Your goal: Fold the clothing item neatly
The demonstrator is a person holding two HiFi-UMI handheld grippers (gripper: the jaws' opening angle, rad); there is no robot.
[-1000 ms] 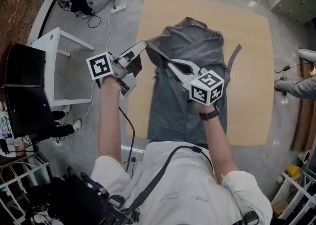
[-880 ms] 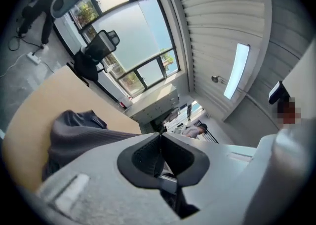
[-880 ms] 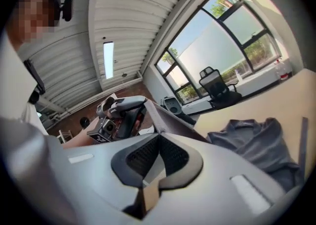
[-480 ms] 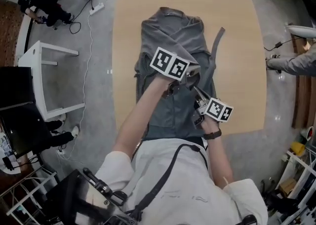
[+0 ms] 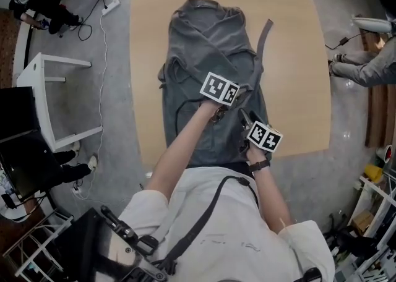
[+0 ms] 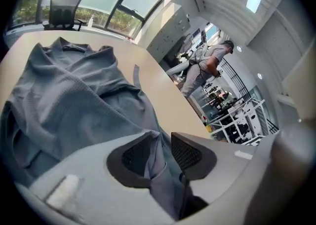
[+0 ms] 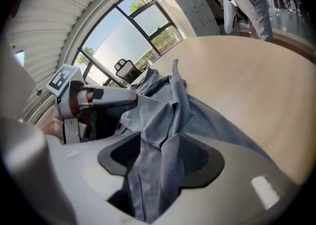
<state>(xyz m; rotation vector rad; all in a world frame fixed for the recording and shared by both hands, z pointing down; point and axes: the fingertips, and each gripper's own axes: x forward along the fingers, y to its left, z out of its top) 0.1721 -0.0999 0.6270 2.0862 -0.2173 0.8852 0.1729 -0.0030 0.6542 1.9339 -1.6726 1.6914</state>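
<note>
Cloth is what both my tools are letting go of. My left gripper (image 6: 163, 152) has just been opening its jaws. They stand partly apart, a limp fold of the grey garment (image 5: 204, 58) hangs between the pads, and I see no pinch on it. My right gripper (image 7: 160, 155) has just been opening as well. Its jaws are somewhat wider, and a thicker bunch of the same fabric lies loose in the gap, leaning on one pad.

The garment lies lengthwise on the wooden table (image 5: 291, 39), a little toward nine o'clock of its middle. Its collar (image 5: 204, 4) is at twelve o'clock and its lower end reaches the table edge at six. Both tools sit low over it at about five o'clock of the cloth, the left just above the right.

As I judge it, the first stage is close to done. The sides look drawn across the body, so the shape is a long narrow strip, and this release seems to set a flap down on the right side.

Plenty is left. The layers are rumpled and want smoothing. A loose strap (image 5: 263, 36) juts off toward one o'clock and needs tucking in. The strip has not yet been folded end to end into a compact stack.
</note>
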